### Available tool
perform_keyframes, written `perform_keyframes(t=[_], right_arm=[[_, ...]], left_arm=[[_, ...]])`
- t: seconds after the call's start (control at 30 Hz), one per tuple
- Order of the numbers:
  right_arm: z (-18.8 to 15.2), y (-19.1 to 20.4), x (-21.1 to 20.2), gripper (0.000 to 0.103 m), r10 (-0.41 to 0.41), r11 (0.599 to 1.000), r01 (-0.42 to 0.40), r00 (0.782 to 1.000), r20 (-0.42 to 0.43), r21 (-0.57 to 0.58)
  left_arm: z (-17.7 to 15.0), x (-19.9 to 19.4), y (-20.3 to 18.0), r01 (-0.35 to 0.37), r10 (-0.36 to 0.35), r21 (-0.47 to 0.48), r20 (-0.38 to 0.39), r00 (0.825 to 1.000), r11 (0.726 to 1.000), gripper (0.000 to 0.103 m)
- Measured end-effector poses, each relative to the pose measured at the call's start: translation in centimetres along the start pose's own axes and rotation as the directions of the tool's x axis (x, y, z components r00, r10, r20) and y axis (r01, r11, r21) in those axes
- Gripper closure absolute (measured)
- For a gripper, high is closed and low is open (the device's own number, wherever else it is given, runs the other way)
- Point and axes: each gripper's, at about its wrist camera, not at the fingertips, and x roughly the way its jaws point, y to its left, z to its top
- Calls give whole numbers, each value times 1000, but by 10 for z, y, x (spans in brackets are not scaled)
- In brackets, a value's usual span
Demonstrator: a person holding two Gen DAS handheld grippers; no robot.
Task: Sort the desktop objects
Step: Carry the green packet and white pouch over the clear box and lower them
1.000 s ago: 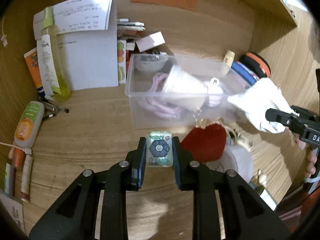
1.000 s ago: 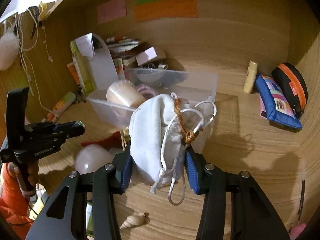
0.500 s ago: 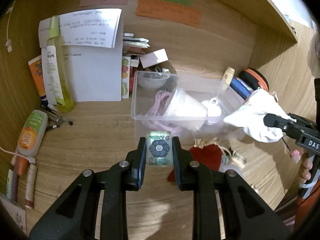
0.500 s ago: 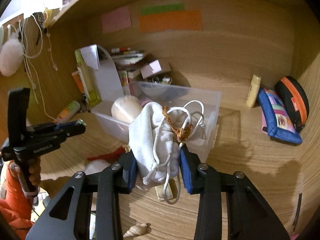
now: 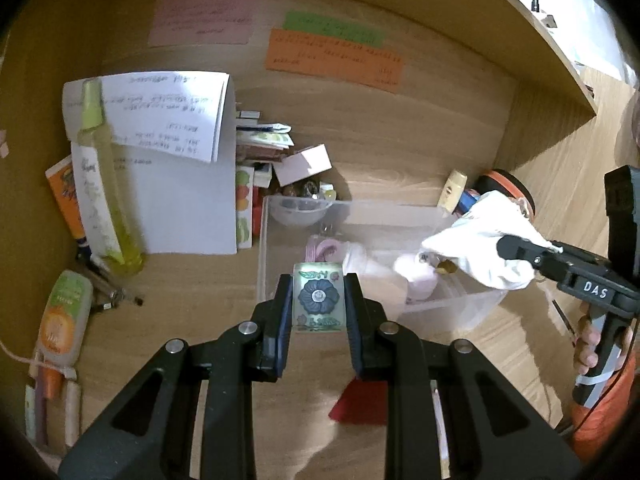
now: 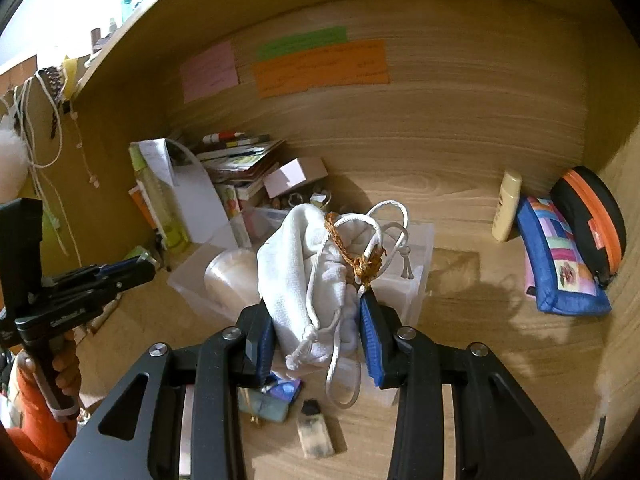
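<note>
Flower card [image 5: 317, 298] getting pinched in left tool [image 5: 317, 300], white drawstring pouch [image 6: 316, 276] squeezed in right tool [image 6: 316, 332]. Both hovering above clear bin [image 5: 460, 312] on tabletop [image 5: 180, 320], probably lining up for dropping in with the other bits. Holding tight, so nothing slipping.

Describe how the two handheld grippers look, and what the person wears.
Both are black plastic frames with silver bolts. The left gripper has dark blue pads, the right gripper brighter blue pads. The right one carries white letters "DAS" and a pistol handle with a white band; the left one carries small white lettering, unreadable. The person wears orange sleeves.
</note>
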Motion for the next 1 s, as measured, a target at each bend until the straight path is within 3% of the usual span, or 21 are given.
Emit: perform_keyframes(t=[0.5, 1.0], right_arm=[[27, -6, 52, 70, -14, 1000, 14, 999, -33, 18], [11, -3, 92, 68, -31, 999, 30, 995, -97, -11]], left_arm=[[31, 53, 4, -14, 15, 13, -51, 999, 1000, 79], [33, 102, 7, -18, 17, -5, -136, 991, 1000, 79]])
